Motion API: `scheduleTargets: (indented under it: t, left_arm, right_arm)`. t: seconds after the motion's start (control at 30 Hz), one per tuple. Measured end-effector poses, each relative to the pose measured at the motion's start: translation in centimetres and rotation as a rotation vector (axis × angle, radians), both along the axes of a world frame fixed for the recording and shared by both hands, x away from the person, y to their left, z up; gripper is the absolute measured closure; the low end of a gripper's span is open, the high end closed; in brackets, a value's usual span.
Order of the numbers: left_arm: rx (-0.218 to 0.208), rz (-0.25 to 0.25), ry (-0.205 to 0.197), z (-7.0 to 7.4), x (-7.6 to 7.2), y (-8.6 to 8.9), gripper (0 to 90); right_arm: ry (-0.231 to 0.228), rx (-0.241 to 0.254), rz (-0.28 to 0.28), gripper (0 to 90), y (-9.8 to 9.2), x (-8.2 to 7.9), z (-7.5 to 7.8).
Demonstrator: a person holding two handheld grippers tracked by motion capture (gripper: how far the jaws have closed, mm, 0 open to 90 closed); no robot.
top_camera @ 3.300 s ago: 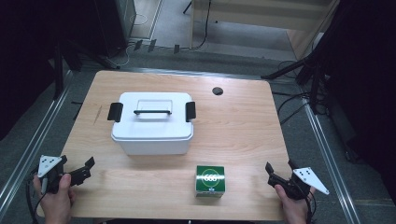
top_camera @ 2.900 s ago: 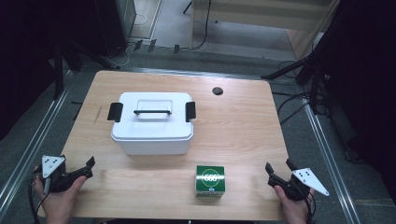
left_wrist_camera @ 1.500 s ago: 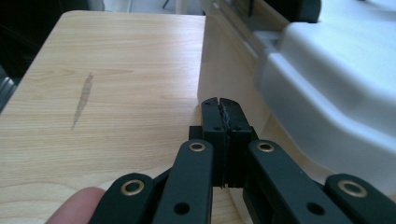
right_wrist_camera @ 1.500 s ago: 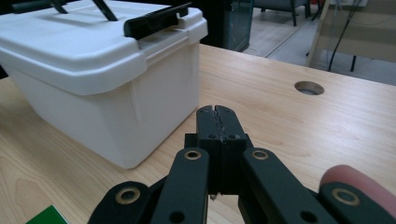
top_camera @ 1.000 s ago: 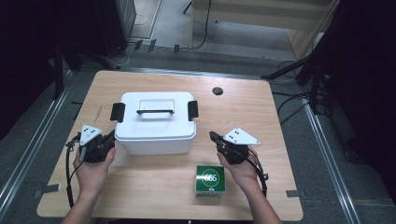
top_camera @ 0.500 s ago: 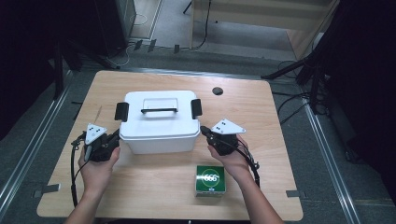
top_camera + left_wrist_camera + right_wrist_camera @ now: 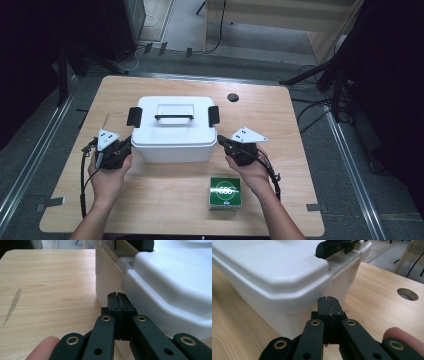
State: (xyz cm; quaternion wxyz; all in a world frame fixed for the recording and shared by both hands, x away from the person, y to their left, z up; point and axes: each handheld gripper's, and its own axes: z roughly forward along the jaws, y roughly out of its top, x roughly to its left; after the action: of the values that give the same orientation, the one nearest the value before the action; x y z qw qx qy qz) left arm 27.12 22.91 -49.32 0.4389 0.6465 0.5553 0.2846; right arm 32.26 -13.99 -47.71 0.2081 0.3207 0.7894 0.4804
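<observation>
closed tongs at both ends of a latched white tub

mid-table on the pale wooden table (image 7: 165,205): white rigid plastic storage box with a clip-on lid (image 7: 174,129). likely stiff, smooth, a bit slippery on the walls; weight unknown, contents hidden, probably light if empty. not fragile by the look of it. best holds: under the overhanging lid rim at each short end, or by the black bar handle on the lid (image 7: 173,117) for a one-point lift. lid probably stays put until both latches are flipped.

left to right:
- left gripper (image 7: 125,146), pressed together on nothing, tip against or just beside the box's left end wall, below the rim; contact not certain. same in the left gripper view (image 7: 117,295).
- black side latch, left end (image 7: 133,116), clipped down.
- black side latch, right end (image 7: 213,116), clipped down.
- right gripper (image 7: 220,139), also pinched empty, tip at the right end wall under the rim (image 7: 327,300).
- green square carton with white print (image 7: 225,192), near the front edge, well apart from the box.
- round cable hole in the tabletop (image 7: 232,97), behind the box.

counts: one box, one lid, one handle, two latches, one carton, two grippers, two hands.
</observation>
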Motion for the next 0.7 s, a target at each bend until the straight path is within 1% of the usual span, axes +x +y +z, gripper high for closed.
scheduleTargets:
  t: [0.17,0.27,0.4,0.43,0.5,0.57,0.6,0.63,0.67,0.7]
  left_arm:
    - [0.005,-0.02,0.003,0.0,-0.1,-0.5,90.0]
    - [0.003,-0.022,0.0,0.0,-0.1,-0.6,90.0]
    - [0.003,-0.029,-0.001,0.0,-0.1,-0.7,90.0]
    - [0.003,-0.033,-0.003,0.0,-0.1,-0.8,90.0]
    - [0.004,-0.025,-0.005,0.0,0.0,-0.9,90.0]
    - [-0.006,-0.024,0.0,-0.1,0.0,-1.0,90.0]
    - [-0.009,-0.019,0.001,-0.1,0.1,-1.0,90.0]
    - [-0.009,-0.016,0.003,-0.1,0.1,-1.1,90.0]
    - [-0.011,-0.014,0.003,-0.1,0.2,-1.1,90.0]
    - [-0.012,-0.015,0.003,-0.1,0.2,-1.2,90.0]
  right_arm:
    - [-0.004,0.01,-0.007,90.0,-0.7,-0.4,-0.1]
    - [-0.012,0.007,-0.006,90.0,-0.9,-0.8,-0.1]
    - [-0.011,0.013,-0.001,90.0,-1.2,-1.2,-0.2]
    - [-0.014,0.013,-0.003,90.0,-1.3,-1.3,-0.2]
    - [-0.026,0.006,-0.004,90.0,-1.4,-1.5,-0.2]
    - [-0.028,-0.013,-0.026,90.0,-1.4,-1.3,-0.3]
    - [-0.028,-0.013,-0.026,90.0,-1.4,-1.3,-0.3]
    - [-0.03,-0.029,-0.047,90.0,-1.3,-1.1,-0.4]
    - [0.0,-0.024,-0.081,90.0,-1.3,-0.5,-0.9]
    - [0.013,-0.023,-0.081,90.0,-1.2,-0.2,-1.2]
